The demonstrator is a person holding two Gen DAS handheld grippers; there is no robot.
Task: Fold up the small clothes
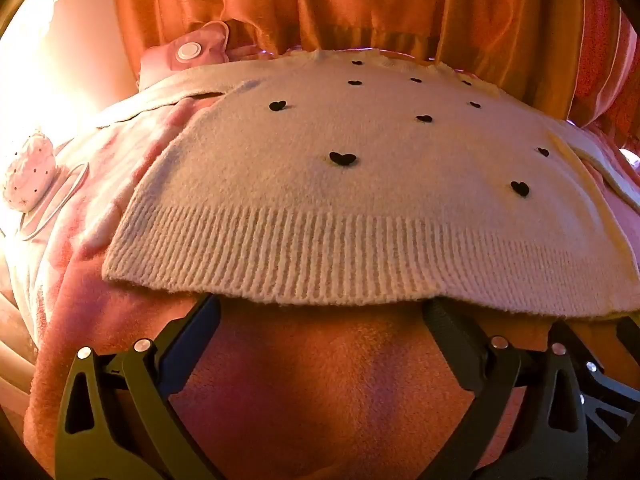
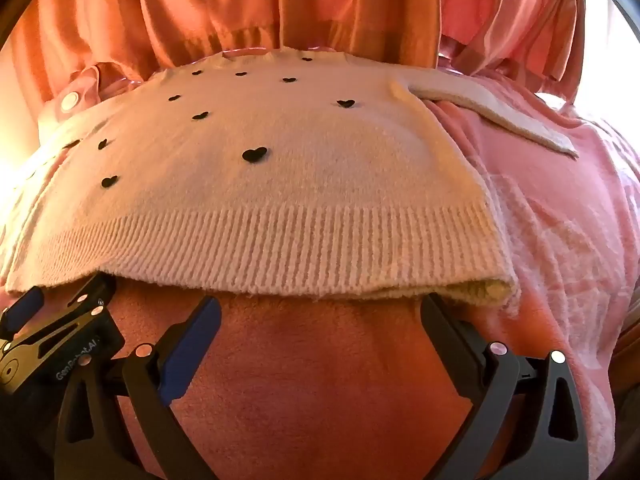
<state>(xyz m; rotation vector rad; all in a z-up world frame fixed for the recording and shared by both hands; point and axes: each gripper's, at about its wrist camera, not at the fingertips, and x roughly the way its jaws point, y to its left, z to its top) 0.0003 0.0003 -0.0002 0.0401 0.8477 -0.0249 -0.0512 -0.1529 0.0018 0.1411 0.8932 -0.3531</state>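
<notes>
A small cream knit sweater point(image 1: 360, 184) with black hearts lies flat on a pink fleece blanket point(image 1: 320, 380), ribbed hem toward me. It also shows in the right wrist view point(image 2: 280, 184), with one sleeve point(image 2: 500, 116) stretched out to the right. My left gripper point(image 1: 320, 308) is open, its fingertips just under the hem's near edge. My right gripper point(image 2: 320, 304) is open too, fingertips at the hem near its right corner. The left gripper also shows in the right wrist view point(image 2: 60, 332) at the lower left.
Orange curtains point(image 1: 360, 0) hang behind the blanket. A pink pouch with a white round button point(image 1: 190, 51) lies at the far left. A white dotted item point(image 1: 30, 172) sits at the left edge. Pink blanket point(image 2: 560, 220) extends to the right.
</notes>
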